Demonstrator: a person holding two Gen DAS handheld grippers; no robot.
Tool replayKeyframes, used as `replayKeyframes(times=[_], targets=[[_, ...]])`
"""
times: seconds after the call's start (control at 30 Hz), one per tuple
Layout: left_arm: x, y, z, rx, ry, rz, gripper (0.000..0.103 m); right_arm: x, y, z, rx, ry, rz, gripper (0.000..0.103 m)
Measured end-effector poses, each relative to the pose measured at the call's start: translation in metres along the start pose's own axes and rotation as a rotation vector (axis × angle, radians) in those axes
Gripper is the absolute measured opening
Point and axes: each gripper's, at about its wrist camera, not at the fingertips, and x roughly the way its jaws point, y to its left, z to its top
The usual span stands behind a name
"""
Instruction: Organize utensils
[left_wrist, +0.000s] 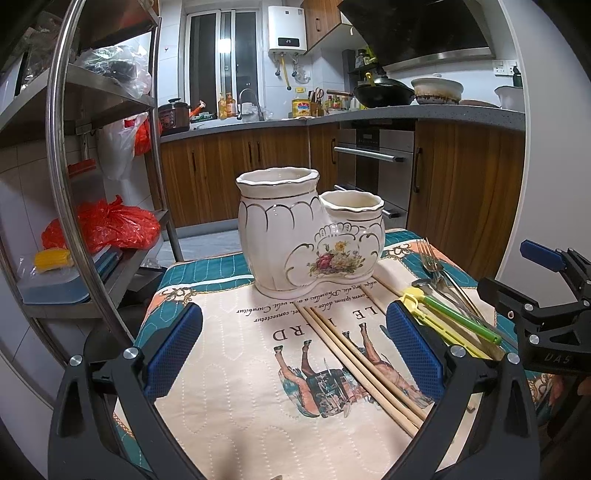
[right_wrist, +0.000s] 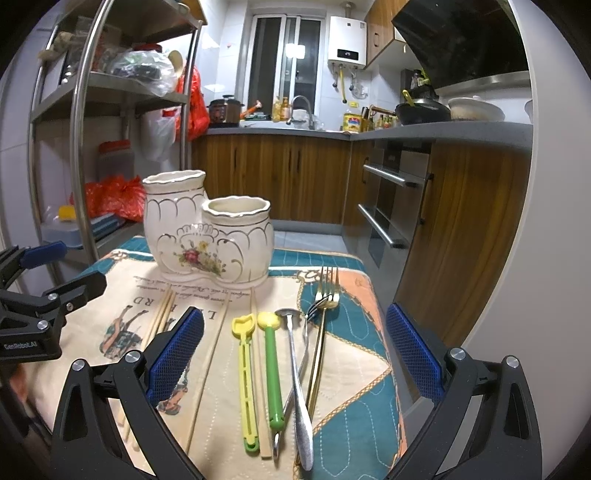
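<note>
At the far end of the table's quilted printed cloth (right_wrist: 343, 417) stands the white ceramic twin-pot utensil holder with gold trim and a flower motif (right_wrist: 207, 236), both of its mouths showing nothing inside from where we look. Nearer us the utensils lie loose in a row: pale wooden chopsticks (left_wrist: 364, 363) toward the left, then a yellow plastic slotted stick (right_wrist: 246, 384), a green-handled tool with a yellow head (right_wrist: 272, 369), a steel spoon (right_wrist: 297, 376) and a gold-toned fork (right_wrist: 321, 332) whose tines overlap a second, steel fork's.

Our left tool (left_wrist: 293, 350) hangs spread wide above the chopsticks, gripping nothing. Our right tool (right_wrist: 295, 354) is likewise spread and bare, straddling the row of cutlery.

We judge the sorting has not begun; this is the approach to a first pick. The next move calls for lowering one tool over a single handle, closing squarely across it, and lifting it clear of its neighbours, since the spoon and forks lie touching. Then it must be tipped upright over a pot.
</note>
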Motion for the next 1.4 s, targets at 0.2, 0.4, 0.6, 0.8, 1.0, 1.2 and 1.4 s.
replayKeyframes(times=[0.2,0.4,0.6,0.8,1.0,1.2,1.4], targets=[[-0.0001,0.0000,0.0000,0.000,0.000,0.002,0.098,0.0023,-0.0005,0.0013,0.001,0.004,-0.002,0.098],[0.0000,0.0002,0.0002,0.001,0.002,0.002,0.098,0.0016,-0.0005,0.0010,-0.001,0.003,-0.003,0.098],[0.0001,0.0003,-0.0003,0.000,0.001,0.001,0.098,0.0022,-0.0006,0.0017,-0.001,0.005,-0.002,0.098],[-0.0001,0.0004,0.0003,0.000,0.001,0.001,0.098,0.0014,0.0000,0.0012,-0.001,0.007,-0.002,0.098],[0.0001,0.0004,-0.0003,0.001,0.002,0.002,0.098,0.0031,-0.0007,0.0020,-0.003,0.004,-0.005,0.098],[-0.0002,0.0011,0.0002,0.000,0.002,0.002,0.098,0.0029,-0.0006,0.0014,-0.005,0.004,-0.003,0.098],[-0.0002,0.0013,0.0005,-0.002,0.004,0.003,0.098,0.0030,-0.0010,0.0008,-0.004,0.005,-0.004,0.098]])
